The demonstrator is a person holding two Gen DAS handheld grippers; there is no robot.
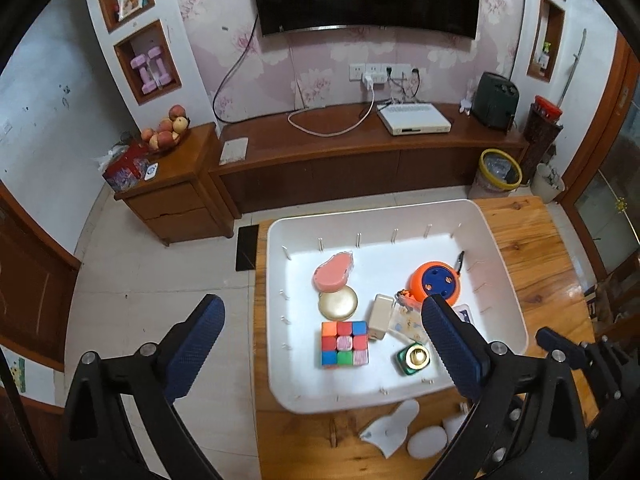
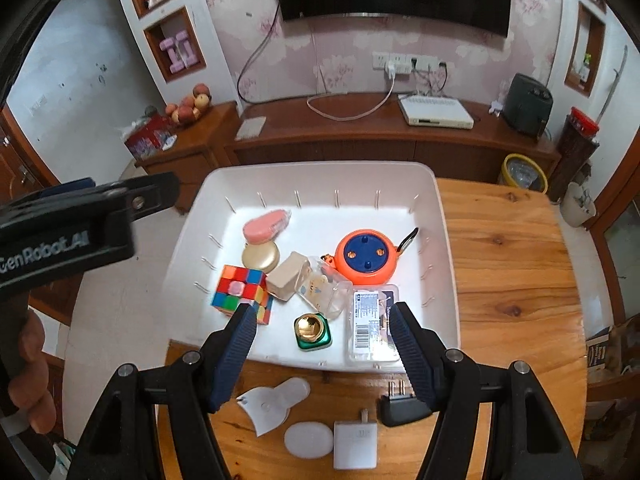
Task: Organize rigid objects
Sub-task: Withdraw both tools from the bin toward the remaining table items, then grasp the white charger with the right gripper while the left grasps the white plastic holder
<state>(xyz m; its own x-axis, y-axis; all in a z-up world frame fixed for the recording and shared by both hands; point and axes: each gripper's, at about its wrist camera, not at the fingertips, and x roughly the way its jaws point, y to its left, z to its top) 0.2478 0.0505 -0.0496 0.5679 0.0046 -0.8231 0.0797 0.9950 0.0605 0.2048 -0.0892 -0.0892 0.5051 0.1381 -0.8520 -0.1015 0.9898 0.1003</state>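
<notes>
A white tray (image 1: 276,240) on the wooden table holds a colour cube (image 1: 344,344), an orange and blue round reel (image 1: 438,280), a pink oval case (image 1: 334,272), a gold disc (image 1: 338,304), a beige box (image 1: 380,316) and a green jar with a gold lid (image 1: 414,358). A clear labelled case (image 2: 372,324) lies at the tray's near right corner. My left gripper (image 1: 324,306) hangs wide open above the tray with nothing in it. My right gripper (image 2: 323,311) is open and empty over the tray's near edge.
On the table in front of the tray lie a white scraper-shaped piece (image 2: 272,400), a white oval (image 2: 308,440), a white charger (image 2: 356,444) and a black plug (image 2: 400,408). Bare wood (image 2: 508,280) lies right of the tray, tiled floor to its left. A TV cabinet stands behind.
</notes>
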